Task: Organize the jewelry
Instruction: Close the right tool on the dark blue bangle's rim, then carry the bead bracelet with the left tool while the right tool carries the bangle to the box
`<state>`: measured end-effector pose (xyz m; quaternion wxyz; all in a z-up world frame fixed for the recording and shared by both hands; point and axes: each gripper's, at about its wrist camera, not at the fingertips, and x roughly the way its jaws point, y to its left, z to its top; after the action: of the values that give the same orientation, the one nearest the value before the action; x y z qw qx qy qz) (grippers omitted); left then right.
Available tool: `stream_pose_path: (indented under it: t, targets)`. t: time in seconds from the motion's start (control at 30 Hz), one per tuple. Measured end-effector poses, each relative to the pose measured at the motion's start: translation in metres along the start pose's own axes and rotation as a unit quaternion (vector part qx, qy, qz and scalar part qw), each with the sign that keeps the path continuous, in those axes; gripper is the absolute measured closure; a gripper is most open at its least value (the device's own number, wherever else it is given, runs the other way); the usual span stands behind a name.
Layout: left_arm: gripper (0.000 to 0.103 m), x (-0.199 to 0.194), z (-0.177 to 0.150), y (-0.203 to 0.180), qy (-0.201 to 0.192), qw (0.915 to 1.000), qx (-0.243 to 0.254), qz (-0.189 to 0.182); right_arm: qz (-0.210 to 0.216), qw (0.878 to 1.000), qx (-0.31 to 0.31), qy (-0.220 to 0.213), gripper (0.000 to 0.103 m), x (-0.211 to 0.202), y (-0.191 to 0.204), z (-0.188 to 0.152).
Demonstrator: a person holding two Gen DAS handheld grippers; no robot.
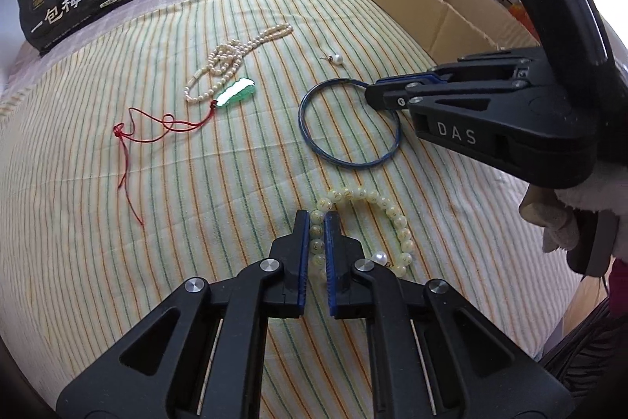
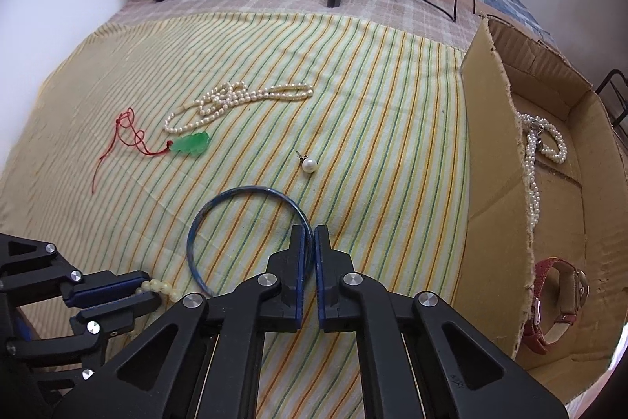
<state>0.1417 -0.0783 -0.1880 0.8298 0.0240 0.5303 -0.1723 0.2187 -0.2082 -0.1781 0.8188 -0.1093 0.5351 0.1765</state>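
Note:
My left gripper (image 1: pixel 317 219) is shut on a bracelet of pale yellow beads (image 1: pixel 376 197) that lies on the striped cloth (image 1: pixel 196 262). Several beads sit between its blue pads. To its upper right, my right gripper (image 1: pixel 371 93) is shut on the rim of a thin blue bangle (image 1: pixel 314 140). In the right wrist view, the right gripper (image 2: pixel 312 234) pinches the bangle (image 2: pixel 219 207) at its right side. The left gripper (image 2: pixel 151 287) shows at the lower left with beads (image 2: pixel 157 286) in it.
A pearl necklace (image 2: pixel 235 101), a green pendant on red cord (image 2: pixel 191 144) and a pearl earring (image 2: pixel 308 166) lie farther back. Another pearl (image 1: pixel 380 256) rests by the bracelet. The cardboard box (image 2: pixel 490 223) on the right holds a pearl strand (image 2: pixel 545 144) and a red-strapped watch (image 2: pixel 557 305).

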Motion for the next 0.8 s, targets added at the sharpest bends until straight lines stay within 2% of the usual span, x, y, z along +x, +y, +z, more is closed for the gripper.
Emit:
stream_pose_path:
  t: [0.27,0.8]
  targets:
    - [0.098,-0.034,0.006,0.003,-0.035,0.999,-0.021,-0.021,0.009,0.999,-0.001,-0.035,0.1,-0.026,0.007,0.005]
    - [0.098,-0.093,0.016,0.02,-0.101,0.9931,-0.053,-0.027,0.012,0.995,0.011,-0.096,0.101,-0.082,0.005,0.008]
